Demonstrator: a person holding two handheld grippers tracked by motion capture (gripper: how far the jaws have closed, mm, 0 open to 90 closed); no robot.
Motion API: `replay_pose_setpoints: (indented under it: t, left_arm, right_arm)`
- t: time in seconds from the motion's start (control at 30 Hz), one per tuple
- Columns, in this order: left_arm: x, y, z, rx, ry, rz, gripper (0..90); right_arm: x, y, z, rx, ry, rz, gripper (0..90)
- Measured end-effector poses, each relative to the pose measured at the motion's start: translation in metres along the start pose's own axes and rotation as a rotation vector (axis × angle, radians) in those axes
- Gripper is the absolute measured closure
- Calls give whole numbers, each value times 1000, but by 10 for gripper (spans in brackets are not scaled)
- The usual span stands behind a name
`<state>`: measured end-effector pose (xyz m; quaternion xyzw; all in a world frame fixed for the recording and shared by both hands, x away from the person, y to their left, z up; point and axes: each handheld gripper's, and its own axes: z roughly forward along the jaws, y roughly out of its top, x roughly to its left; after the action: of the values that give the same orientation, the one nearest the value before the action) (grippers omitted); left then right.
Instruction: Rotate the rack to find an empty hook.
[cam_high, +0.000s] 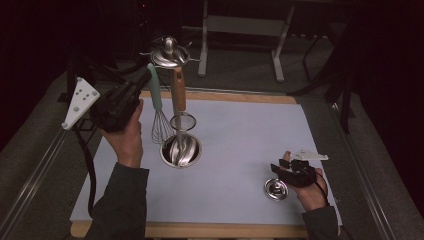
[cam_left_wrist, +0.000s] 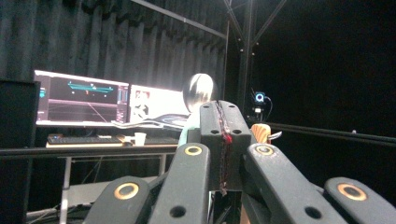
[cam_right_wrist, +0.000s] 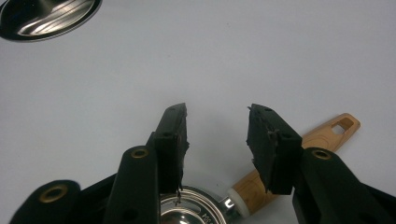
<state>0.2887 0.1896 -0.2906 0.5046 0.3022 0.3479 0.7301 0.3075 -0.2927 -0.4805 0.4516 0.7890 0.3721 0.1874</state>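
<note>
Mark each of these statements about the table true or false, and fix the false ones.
1. The right gripper has its jaws open. True.
2. The whisk lies flat on the mat. False: it is upright beside the steel stand.
3. The small steel scoop near the right gripper has a wooden handle. True.
4. The left gripper has its jaws spread wide. False: they are shut together.
</note>
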Motion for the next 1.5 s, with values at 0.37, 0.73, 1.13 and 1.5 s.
replay_pose_setpoints:
  t: [0.37,0.73,1.13,1.5]
  left_arm:
    - [5,-1,4,10,26,1,900]
    - [21,0,7,16,59,-13,900]
    - [36,6,17,62,82,-7,900]
    - [43,5,25,64,103,-27,900]
  right_arm:
    - [-1,-2,1,7,2,1,570]
    - [-5,-2,-2,-5,-4,9,567]
    - [-6,-2,-4,-6,-7,13,566]
    - [-7,-3,-4,-10,-7,15,564]
